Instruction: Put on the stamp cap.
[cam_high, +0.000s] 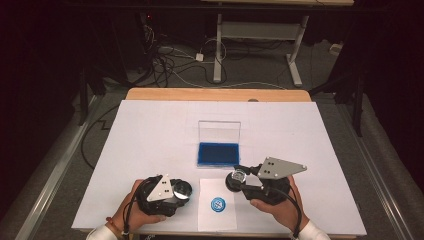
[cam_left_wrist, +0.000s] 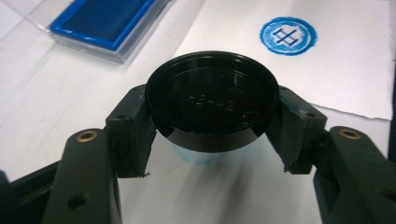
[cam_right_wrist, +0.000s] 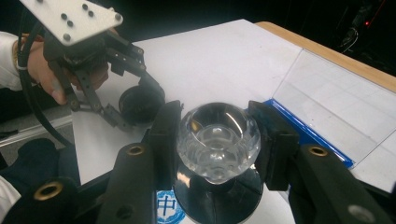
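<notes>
Left tongs (cam_left_wrist: 212, 140) clamp the black cap (cam_left_wrist: 212, 107); right tongs (cam_right_wrist: 217, 140) grip the stamp (cam_right_wrist: 217, 135) by its clear knob, just above the paper (cam_high: 217, 220) near the blue print (cam_high: 218, 204). Capping off-centre could smear wet ink or drop the stamp

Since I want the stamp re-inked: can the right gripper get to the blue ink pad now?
Probably yes: the ink pad lies open, lid up, just beyond the right gripper, which holds the stamp; nothing lies between them.
</notes>
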